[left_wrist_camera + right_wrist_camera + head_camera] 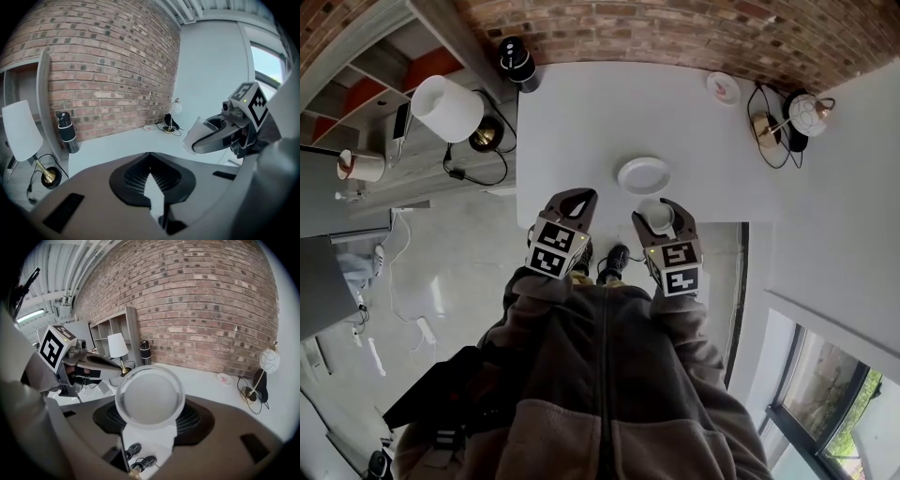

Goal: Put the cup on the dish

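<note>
Now my right claw (662, 212) is clenched around the cup (150, 397), its mouth facing up and toward me, so I think it needs levelling before I set it down. I hold the cup in the air at the near edge of the white table (581, 112), not touching it. The dish (644, 175) lies empty on the table just beyond the cup, so I judge the next move is a short carry forward, then a slow lowering onto its middle. My left claw (573, 200) is closed on nothing and hovers beside, out of the way, because one claw seems enough.
</note>
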Motion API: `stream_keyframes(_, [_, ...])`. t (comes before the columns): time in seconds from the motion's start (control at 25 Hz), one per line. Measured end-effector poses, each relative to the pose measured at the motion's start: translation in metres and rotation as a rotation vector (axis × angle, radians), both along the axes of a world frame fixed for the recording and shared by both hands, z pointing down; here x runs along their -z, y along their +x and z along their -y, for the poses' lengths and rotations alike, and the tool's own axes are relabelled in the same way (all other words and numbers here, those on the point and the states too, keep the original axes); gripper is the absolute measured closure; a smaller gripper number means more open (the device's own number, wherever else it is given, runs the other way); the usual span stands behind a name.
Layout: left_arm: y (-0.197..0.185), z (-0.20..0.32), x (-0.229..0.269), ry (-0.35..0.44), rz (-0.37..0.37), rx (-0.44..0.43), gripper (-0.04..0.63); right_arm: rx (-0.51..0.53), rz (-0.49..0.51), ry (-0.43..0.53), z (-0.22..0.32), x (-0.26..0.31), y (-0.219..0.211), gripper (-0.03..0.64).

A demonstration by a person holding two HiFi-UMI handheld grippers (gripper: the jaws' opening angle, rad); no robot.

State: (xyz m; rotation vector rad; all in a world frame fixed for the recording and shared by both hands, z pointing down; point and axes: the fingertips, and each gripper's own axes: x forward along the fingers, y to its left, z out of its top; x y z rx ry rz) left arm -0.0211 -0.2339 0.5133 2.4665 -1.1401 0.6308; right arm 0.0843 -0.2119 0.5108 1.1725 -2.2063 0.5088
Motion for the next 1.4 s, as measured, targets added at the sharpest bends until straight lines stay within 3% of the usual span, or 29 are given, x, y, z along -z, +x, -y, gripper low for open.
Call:
stream_keyframes(0.52, [-0.002, 0.001, -0.051, -0.11, 0.036, -0.033, 0.589, -0.016, -0.036, -0.093, 0.005, -0.054, 0.01, 0.356])
stream_keyframes(1.4, [-0.02, 0.01, -0.134, -0.276, 0.067, 0.005, 0.589, -0.005, -0.063, -0.167, 0.052, -0.155, 0.018, 0.356])
